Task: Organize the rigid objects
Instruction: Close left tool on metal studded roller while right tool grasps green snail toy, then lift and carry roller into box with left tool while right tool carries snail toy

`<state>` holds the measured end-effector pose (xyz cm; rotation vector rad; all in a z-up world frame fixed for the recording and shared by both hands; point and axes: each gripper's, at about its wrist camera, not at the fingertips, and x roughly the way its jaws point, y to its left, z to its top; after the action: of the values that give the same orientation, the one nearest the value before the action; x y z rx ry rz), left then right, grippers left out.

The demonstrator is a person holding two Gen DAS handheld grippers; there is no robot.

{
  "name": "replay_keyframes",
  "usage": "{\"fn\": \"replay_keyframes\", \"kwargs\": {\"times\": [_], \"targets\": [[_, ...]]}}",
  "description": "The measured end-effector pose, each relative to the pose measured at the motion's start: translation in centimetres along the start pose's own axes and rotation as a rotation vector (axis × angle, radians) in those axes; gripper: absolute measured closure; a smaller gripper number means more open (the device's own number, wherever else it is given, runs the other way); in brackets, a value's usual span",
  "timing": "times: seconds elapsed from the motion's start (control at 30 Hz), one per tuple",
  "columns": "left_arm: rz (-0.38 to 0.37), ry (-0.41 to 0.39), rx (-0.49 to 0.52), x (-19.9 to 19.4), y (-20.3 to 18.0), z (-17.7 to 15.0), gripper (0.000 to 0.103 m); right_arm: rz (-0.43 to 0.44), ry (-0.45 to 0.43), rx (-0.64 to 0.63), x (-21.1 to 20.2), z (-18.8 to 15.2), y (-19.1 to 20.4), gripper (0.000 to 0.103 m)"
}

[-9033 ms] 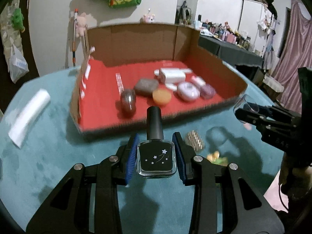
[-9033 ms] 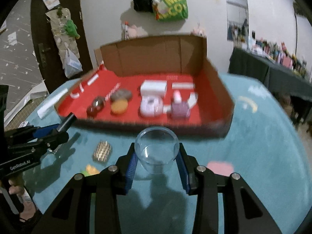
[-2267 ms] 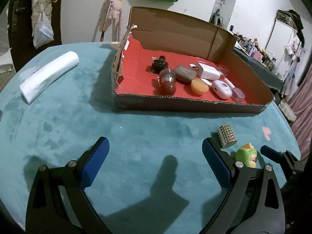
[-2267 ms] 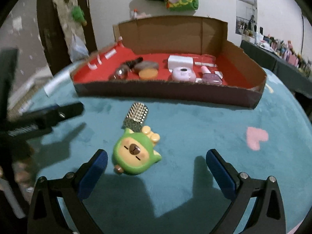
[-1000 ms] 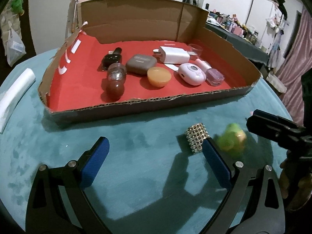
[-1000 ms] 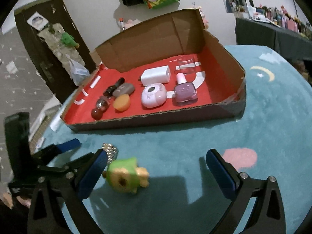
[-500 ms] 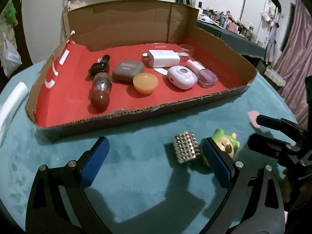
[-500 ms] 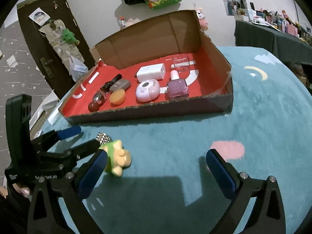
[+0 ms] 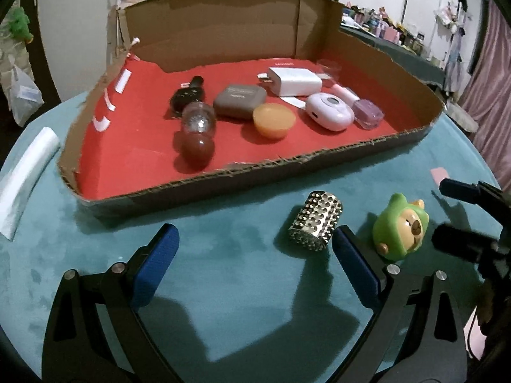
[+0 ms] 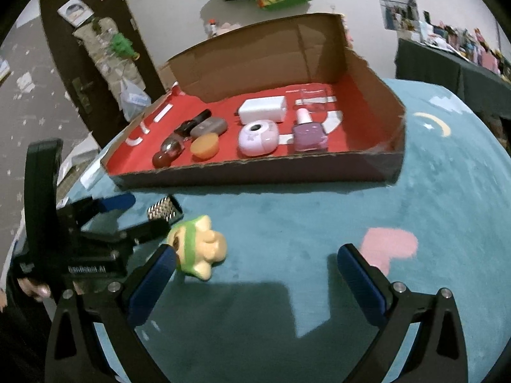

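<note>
While both tools hang above the teal table (image 9: 223, 255), the left gripper (image 9: 255, 255) has its jaws spread wide with nothing between the blue pads, and the right gripper (image 10: 255, 271) is likewise wide apart and holds nothing. A studded metal cylinder (image 9: 316, 225) lies tilted on the cloth near the front edge of the table, just beside the left gripper's right pad; whether they touch I cannot tell. Just to its right stands a green bear toy (image 9: 400, 226), close to the cylinder but apart from it, and in the right wrist view the toy (image 10: 196, 250) sits right by the right gripper's left pad, blurred. Behind both lies the cardboard tray (image 9: 255, 172) with a red floor, toward the far edge of the table. Inside it, along the left part, are a black nail polish bottle (image 9: 186, 97) and a clear ball-topped bottle (image 9: 196, 137) lying on their sides; in the middle a grey case (image 9: 239, 100) and an orange dome (image 9: 273, 124); to the right a white charger (image 9: 293, 79), a lilac oval case (image 9: 329, 115), a purple nail polish bottle (image 10: 308, 134) and a small clear cup (image 10: 313, 97) near the back right corner. A white roll (image 9: 25, 178) lies at the table's left edge.
</note>
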<state>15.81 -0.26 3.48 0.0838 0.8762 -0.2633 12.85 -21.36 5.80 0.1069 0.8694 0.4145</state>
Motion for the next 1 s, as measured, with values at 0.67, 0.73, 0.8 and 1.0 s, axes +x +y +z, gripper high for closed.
{"fn": "replay_keyframes", "kwargs": {"times": [0.67, 0.73, 0.8, 1.0], "targets": [[-0.171, 0.008, 0.120, 1.2, -2.4, 1.5, 0.078, -0.024, 0.039, -0.146, 3.0, 0.0, 4.7, 0.051], [-0.175, 0.001, 0.104, 0.9, -2.1, 1.3, 0.079, -0.020, 0.032, -0.145, 2.8, -0.1, 4.7, 0.051], [-0.166, -0.015, 0.094, 0.3, -1.8, 1.1, 0.079, -0.022, -0.003, -0.139, 2.1, -0.1, 4.7, 0.051], [-0.162, -0.025, 0.059, -1.2, -1.1, 0.2, 0.079, -0.034, -0.058, -0.125, 0.2, 0.1, 4.6, 0.051]]}}
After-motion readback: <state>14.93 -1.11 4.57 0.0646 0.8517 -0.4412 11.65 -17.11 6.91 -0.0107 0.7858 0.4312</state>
